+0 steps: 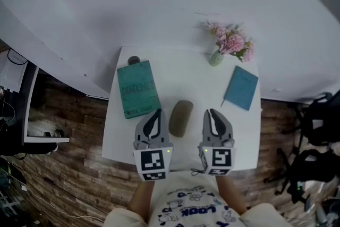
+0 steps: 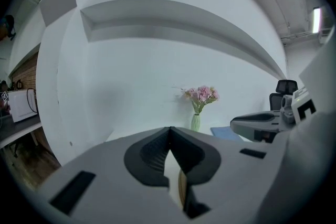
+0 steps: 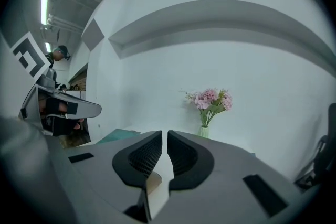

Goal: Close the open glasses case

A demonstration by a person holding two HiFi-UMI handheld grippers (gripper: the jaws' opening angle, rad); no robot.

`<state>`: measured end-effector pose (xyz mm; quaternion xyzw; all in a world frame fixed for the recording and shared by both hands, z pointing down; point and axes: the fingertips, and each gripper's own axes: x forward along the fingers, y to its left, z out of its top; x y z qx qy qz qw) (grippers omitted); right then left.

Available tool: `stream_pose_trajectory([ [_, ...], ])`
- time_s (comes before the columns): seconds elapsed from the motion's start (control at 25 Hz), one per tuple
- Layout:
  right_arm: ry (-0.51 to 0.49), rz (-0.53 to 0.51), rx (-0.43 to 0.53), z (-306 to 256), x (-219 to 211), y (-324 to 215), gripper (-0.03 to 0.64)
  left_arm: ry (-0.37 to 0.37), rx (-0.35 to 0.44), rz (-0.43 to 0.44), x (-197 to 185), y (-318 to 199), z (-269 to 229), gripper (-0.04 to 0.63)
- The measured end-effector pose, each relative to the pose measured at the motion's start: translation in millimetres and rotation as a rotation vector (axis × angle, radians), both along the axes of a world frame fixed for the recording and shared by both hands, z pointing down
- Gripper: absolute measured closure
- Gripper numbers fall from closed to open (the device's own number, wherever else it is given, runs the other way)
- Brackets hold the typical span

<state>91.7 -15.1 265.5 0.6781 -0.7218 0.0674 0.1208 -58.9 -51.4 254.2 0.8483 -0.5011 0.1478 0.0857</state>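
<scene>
An olive-brown glasses case (image 1: 180, 118) lies on the white table (image 1: 183, 74) with its lid down, lengthwise between my two grippers. My left gripper (image 1: 158, 112) hovers just left of the case, raised off the table, its fingertips touching with nothing between them. My right gripper (image 1: 211, 112) hovers just right of the case, its pads drawn together to a thin slit and holding nothing. In the left gripper view the jaws (image 2: 169, 129) meet, and a sliver of the case (image 2: 181, 190) shows below them. The right gripper view shows its jaws (image 3: 165, 134) nearly touching above the case (image 3: 151, 182).
A green book (image 1: 137, 89) lies at the table's left, with a small dark object (image 1: 134, 60) behind it. A blue book (image 1: 241, 87) lies at the right. A vase of pink flowers (image 1: 229, 44) stands at the back against the white wall. Black chairs (image 1: 319, 125) stand off the right edge.
</scene>
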Motion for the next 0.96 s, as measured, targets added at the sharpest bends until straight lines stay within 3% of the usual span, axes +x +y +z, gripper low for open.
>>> stream_pose_trajectory([
  [0.56,-0.028,0.053,0.065,-23.9,12.8,4.8,0.586,-0.003,0.029,0.012,4.3,7.3,-6.7,0.594],
  [0.96,-0.016,0.076,0.037,-17.6,23.6,7.8,0.586,-0.008,0.031,0.005,4.2,7.1,-10.1,0.594],
])
